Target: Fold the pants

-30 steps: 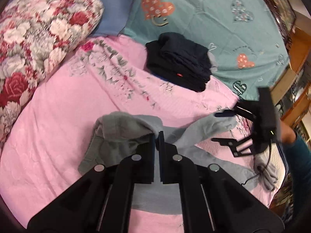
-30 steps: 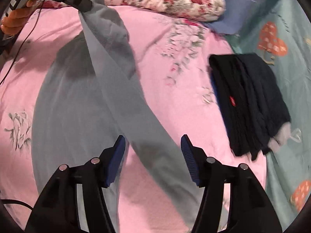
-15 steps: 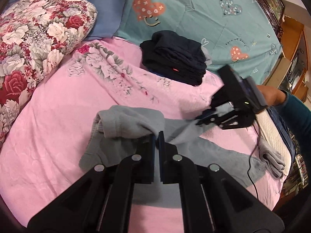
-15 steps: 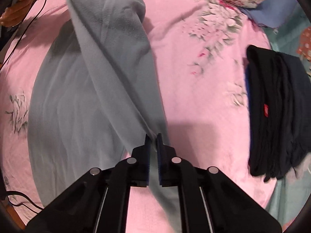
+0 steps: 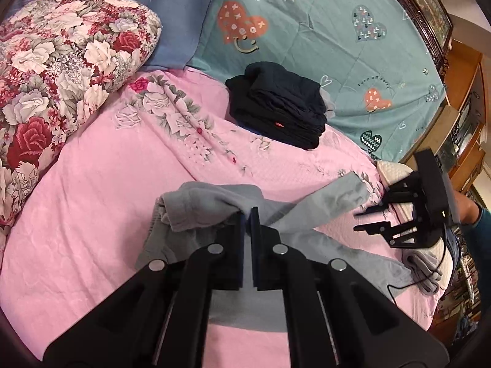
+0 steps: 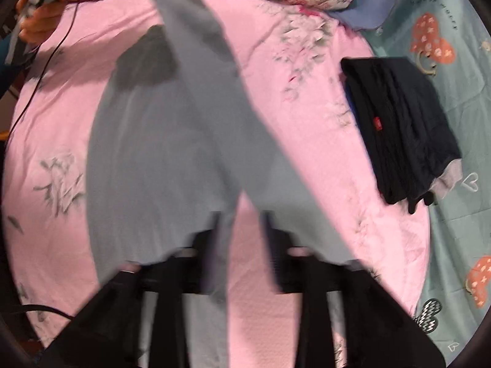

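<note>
your left gripper (image 5: 246,214) is clamped on a bunched fold at the waist end of the grey pants (image 6: 159,159), holding that end lifted just above the pink bedsheet (image 5: 107,184) while the legs lie spread across it. your right gripper (image 6: 239,230) has its fingers apart with nothing between them, poised over the gap between the two legs near the hems. a folded dark garment (image 5: 279,107) sits well apart, by the teal quilt (image 5: 322,30).

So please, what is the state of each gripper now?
Left gripper: closed on the gray pants.
Right gripper: open, holding nothing.
</note>
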`<control>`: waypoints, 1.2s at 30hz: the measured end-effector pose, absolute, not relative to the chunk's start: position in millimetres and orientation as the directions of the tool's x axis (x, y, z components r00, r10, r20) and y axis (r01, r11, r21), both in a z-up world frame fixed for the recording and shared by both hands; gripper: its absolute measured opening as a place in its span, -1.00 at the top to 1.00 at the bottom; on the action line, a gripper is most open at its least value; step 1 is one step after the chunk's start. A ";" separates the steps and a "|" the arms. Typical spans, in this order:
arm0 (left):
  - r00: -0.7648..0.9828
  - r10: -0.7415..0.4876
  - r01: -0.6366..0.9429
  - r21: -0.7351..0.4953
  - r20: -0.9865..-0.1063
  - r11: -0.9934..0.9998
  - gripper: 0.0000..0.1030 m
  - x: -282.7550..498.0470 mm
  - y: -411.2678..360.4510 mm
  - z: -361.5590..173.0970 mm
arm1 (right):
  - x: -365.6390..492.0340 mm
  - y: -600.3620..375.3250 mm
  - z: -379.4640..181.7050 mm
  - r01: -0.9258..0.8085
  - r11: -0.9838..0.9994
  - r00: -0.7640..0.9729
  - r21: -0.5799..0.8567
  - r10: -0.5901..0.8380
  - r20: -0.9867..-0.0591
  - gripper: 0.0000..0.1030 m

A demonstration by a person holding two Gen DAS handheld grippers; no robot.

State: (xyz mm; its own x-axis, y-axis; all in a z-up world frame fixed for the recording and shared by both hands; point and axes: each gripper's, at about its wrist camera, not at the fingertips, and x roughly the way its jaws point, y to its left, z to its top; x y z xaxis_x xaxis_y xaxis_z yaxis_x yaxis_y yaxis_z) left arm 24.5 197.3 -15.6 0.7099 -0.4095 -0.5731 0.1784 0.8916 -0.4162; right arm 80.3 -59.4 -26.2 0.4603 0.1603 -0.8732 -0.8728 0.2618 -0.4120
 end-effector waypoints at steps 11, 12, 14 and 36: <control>0.717 -0.420 0.238 -0.370 -0.557 0.898 0.93 5.1 179.6 -27.5 | 129.2 -1.9 -74.5 -0.964 0.026 0.264 -0.263 0.133 -0.955 -0.10; 0.718 -0.425 0.239 -0.379 -0.551 0.894 0.93 4.9 181.4 -27.6 | 129.9 1.4 -77.5 -0.970 0.016 0.242 -0.242 0.119 -0.963 0.15; 0.723 -0.441 0.242 -0.403 -0.531 0.883 0.93 5.1 186.3 -26.9 | 130.5 5.7 -83.1 -0.980 0.009 0.197 -0.197 0.090 -0.976 0.44; 0.726 -0.464 0.245 -0.439 -0.508 0.864 0.93 -6.7 209.6 -17.7 | 9.5 -29.2 -44.2 -0.953 0.201 0.255 -0.228 0.118 -0.960 0.97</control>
State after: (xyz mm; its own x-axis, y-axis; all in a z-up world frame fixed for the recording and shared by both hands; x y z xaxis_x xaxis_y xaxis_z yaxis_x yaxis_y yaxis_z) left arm -6.7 209.6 -17.7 0.7257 -0.4638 -0.5083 0.2449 0.8644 -0.4391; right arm 9.5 -29.2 -44.2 0.2550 0.1177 -0.9598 -0.9526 0.2010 -0.2284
